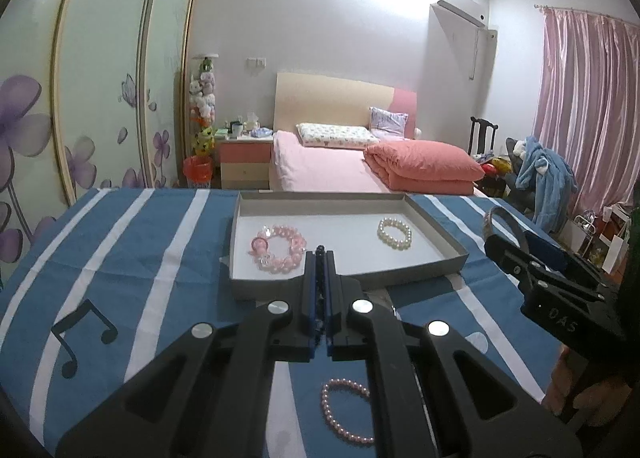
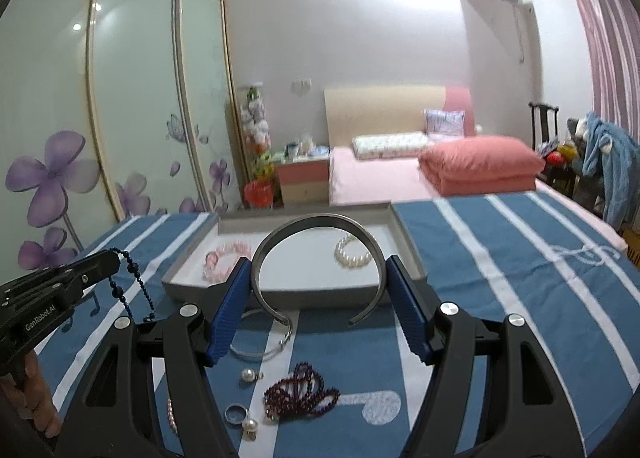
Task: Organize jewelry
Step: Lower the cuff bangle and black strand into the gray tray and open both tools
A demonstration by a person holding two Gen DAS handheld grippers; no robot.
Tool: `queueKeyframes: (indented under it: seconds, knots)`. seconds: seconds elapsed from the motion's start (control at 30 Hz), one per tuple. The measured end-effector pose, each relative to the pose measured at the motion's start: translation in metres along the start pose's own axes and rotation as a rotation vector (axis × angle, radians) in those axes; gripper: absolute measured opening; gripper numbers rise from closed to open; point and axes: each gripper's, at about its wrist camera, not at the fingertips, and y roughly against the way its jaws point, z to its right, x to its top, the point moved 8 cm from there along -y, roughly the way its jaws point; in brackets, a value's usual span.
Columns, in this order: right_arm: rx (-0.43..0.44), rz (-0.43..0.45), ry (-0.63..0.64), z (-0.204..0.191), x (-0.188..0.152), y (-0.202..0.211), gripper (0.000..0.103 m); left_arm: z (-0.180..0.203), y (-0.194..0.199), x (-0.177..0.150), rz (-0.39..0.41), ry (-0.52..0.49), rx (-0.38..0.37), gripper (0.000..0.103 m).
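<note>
Jewelry count on the striped cloth

One tray point(image 1: 436, 254) holding two bracelets, pink point(image 1: 280, 248) and white point(image 1: 395, 233); outside it, one pink pearl bracelet point(image 1: 346, 410), one dark red bead strand point(image 2: 300, 394), two loose pearls point(image 2: 249, 374), one ring point(image 2: 235, 414)

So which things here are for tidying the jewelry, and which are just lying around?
For the job:
tray
pink bracelet
white pearl bracelet
dark bead necklace
silver bangle
red bead string
pearl earrings

Just around:
bed
curtain
nightstand
</note>
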Motion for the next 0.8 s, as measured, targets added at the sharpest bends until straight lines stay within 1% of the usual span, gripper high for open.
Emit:
queueKeyframes:
  seconds: [0.13,0.33,0.8]
  knots:
    - [-0.015,0.047,0.017,-0.001,0.007,0.004,0.068,0.002,0.006,0.008,0.036,-0.015,0.012,0.004]
    - [-0.031,0.092,0.031,-0.001,0.016,0.005,0.068,0.008,0.013,0.021,0.086,-0.032,0.022,0.005]
    - [-0.083,0.193,0.024,0.005,0.035,0.002,0.068,0.011,-0.006,0.042,0.127,-0.041,0.058,0.005]
